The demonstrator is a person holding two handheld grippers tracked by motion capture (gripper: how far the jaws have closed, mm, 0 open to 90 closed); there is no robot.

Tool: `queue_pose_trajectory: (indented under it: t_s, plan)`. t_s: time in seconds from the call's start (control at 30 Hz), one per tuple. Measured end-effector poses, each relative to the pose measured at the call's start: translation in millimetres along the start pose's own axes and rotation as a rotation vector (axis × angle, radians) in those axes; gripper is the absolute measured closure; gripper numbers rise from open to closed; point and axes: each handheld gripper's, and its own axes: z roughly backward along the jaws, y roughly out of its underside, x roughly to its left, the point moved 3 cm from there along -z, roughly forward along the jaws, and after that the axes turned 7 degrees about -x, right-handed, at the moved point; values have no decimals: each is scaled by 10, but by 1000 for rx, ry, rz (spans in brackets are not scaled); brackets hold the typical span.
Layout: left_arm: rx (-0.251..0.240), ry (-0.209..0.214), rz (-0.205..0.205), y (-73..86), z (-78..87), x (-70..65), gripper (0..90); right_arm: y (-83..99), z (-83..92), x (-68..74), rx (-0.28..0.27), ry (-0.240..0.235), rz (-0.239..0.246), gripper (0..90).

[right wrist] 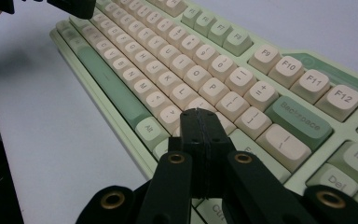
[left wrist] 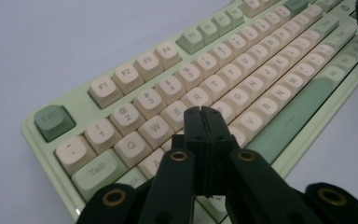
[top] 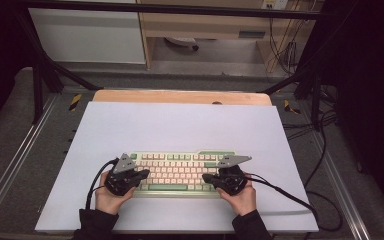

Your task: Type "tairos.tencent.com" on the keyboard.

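Fingers of my left gripper [left wrist: 203,112] and right gripper [right wrist: 200,114] were fully closed, holding nothing, above the keyboard [top: 180,172] on the desk [top: 180,125].

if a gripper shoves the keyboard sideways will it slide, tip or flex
The keyboard would probably slide rather than tip: it lies low and flat on the smooth white sheet. Its thick green case looks rigid, so flexing seems unlikely. The keys may depress first.

The keyboard [left wrist: 242,88] looks like matt plastic, with smooth cream and green keycaps. It lies on a smooth, pale sheet [top: 180,125], perhaps paper or plastic. Beyond the sheet runs a light wooden table edge [top: 180,96]. The grippers' black jaws look matt.
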Motion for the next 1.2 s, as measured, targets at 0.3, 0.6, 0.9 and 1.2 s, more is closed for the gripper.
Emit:
queue_pose_trajectory:
  t_s: [0.3, 0.6, 0.9, 1.2]
  plan:
    - [1, -13, 15, 96, 107, 77, 899, -93, -128, 73, 14, -17, 24, 900]
    - [-6, -7, 25, 138, 131, 89, 898, -114, -239, 104, 17, -29, 21, 900]
    - [-11, -7, 35, 155, 149, 123, 895, -53, -340, 126, 25, -40, 12, 900]
    - [-5, -7, 34, 177, 131, 121, 895, -10, -396, 135, 35, -46, 8, 900]
